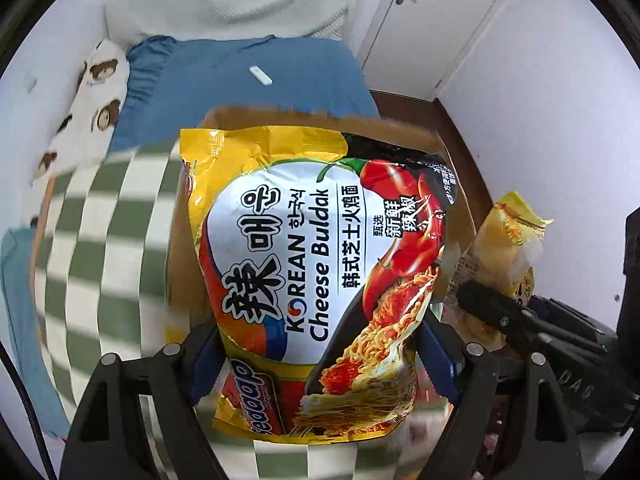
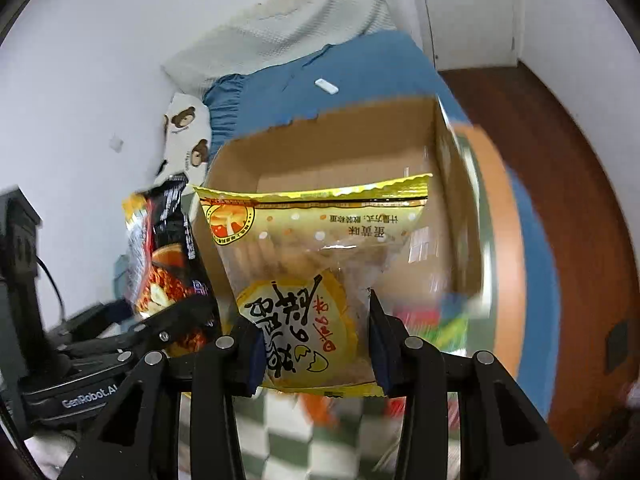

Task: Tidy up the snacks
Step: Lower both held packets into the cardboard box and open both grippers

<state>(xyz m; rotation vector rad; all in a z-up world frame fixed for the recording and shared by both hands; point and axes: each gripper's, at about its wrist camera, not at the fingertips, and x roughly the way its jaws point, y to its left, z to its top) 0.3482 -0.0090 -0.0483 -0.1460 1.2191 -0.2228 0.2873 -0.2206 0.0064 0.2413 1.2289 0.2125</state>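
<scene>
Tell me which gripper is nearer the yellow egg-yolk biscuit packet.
Right. The right gripper is shut on the biscuit packet. The left gripper, beside it, holds the noodle packet instead.

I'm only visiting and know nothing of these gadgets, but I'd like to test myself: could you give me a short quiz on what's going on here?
1. True or false: the left gripper holds the Cheese Buldak noodle packet.
2. What does the right gripper hold?
A. a drink can
B. a clear and yellow packet of egg-yolk pastry
C. nothing
3. Fill in: beyond both packets stands an open ____ box.

Key
1. True; its blue pads press on the packet's two sides.
2. B; the egg-yolk pastry packet is clamped at its lower end.
3. Cardboard; the cardboard box shows a bare floor in the right wrist view.
</scene>
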